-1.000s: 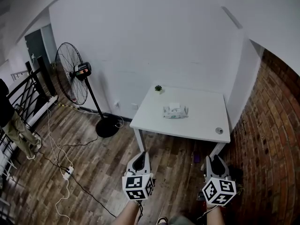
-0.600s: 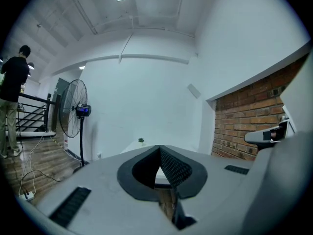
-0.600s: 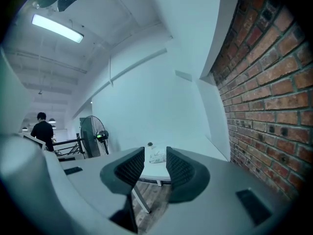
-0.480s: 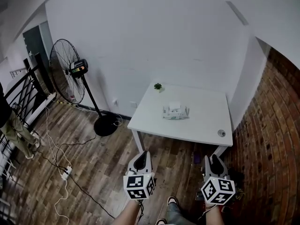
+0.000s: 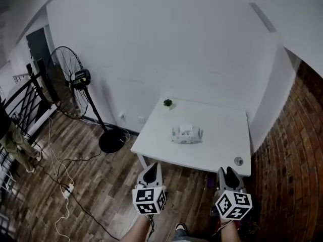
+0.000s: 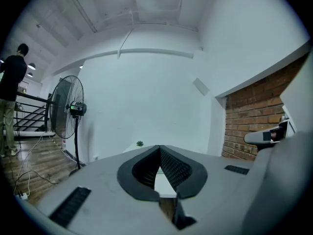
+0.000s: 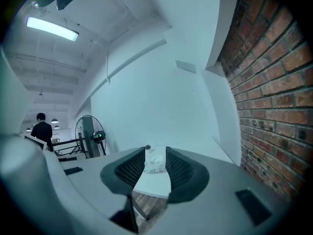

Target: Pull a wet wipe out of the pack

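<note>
I hold the left gripper (image 5: 151,170) and the right gripper (image 5: 228,172) low over the wood floor (image 5: 108,185), side by side and well apart, both short of the table (image 5: 222,153). In the left gripper view the jaws meet at their tips, with nothing between them. In the right gripper view the jaws stand apart and empty, and the pack (image 7: 155,165) shows through the gap, far ahead on the table. In the head view the pack lies near the middle of the white tabletop, apart from both grippers. A white piece stands up from its top; I cannot tell whether this is a wipe or a lid. A small plant (image 5: 168,103) sits at the far left corner of the table, against the wall. A round grommet (image 5: 238,161) sits near the right front corner. A fan (image 5: 70,87) stands left of the table. A brick wall (image 5: 298,165) runs along the right side.
</note>
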`<state>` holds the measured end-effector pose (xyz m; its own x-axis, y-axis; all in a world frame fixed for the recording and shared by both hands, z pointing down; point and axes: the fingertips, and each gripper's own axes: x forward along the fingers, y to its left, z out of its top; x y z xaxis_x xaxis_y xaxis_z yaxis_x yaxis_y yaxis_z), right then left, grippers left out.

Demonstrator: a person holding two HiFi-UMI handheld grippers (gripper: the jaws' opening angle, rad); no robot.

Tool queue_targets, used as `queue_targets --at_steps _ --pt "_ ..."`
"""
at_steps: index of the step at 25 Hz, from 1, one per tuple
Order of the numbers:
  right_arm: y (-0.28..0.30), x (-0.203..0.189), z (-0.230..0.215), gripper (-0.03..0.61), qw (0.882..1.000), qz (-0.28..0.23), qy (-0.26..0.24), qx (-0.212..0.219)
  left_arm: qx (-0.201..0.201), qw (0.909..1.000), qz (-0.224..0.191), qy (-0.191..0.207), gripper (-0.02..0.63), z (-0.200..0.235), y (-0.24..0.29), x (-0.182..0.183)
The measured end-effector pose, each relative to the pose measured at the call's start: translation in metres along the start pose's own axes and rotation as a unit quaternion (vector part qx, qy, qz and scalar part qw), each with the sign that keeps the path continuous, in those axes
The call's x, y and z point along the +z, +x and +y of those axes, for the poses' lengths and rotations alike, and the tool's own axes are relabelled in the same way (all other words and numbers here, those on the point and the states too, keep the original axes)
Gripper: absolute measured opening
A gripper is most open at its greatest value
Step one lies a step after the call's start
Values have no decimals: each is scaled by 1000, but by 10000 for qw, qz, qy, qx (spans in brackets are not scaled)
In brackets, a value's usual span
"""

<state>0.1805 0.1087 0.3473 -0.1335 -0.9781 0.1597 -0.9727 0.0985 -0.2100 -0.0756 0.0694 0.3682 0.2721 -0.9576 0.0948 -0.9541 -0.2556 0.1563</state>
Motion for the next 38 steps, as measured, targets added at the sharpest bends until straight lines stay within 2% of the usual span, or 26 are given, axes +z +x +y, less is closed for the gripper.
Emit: queue_targets --at_steps 8,20,26,38 --pt "72 12 -15 127 9994 106 45 332 259 9996 12 74 3 6 59 10" --pt "147 -1 -21 123 9975 362 227 567 599 9979 114 201 3 33 109 4" --pt "189 -2 -22 123 9978 437 174 466 427 9989 157 108 3 47 161 3" --pt "309 30 -14 123 9993 279 238 6 -102 9997 166 146 3 95 301 41"
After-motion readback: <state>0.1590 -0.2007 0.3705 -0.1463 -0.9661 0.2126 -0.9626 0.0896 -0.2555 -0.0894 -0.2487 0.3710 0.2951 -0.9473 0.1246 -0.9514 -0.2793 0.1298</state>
